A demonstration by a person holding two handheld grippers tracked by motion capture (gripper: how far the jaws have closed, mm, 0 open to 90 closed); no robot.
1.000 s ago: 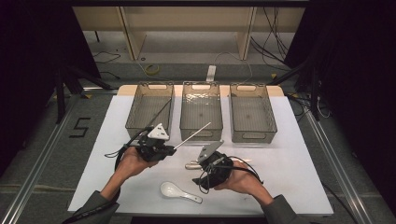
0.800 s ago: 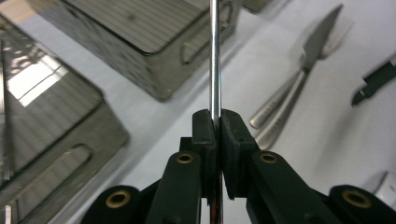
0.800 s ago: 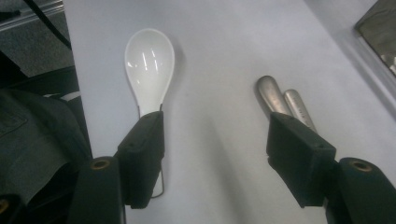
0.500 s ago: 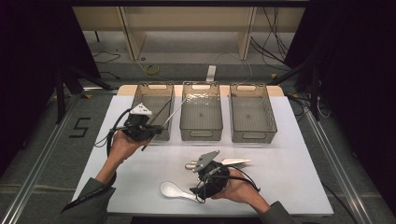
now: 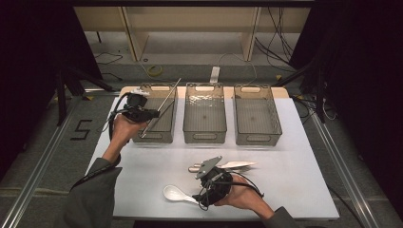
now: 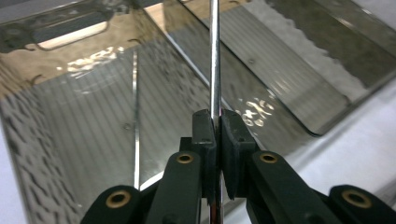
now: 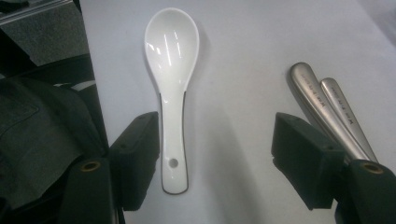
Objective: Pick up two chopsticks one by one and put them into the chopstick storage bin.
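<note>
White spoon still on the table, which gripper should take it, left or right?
Right. The right gripper hangs open right over the white spoon, its handle lying between the jaws. The left gripper is shut on a thin metal rod over the leftmost bin, so it is busy.

Lab rig — dark curtains (image 5: 28, 57), cables (image 5: 278, 35)
</note>
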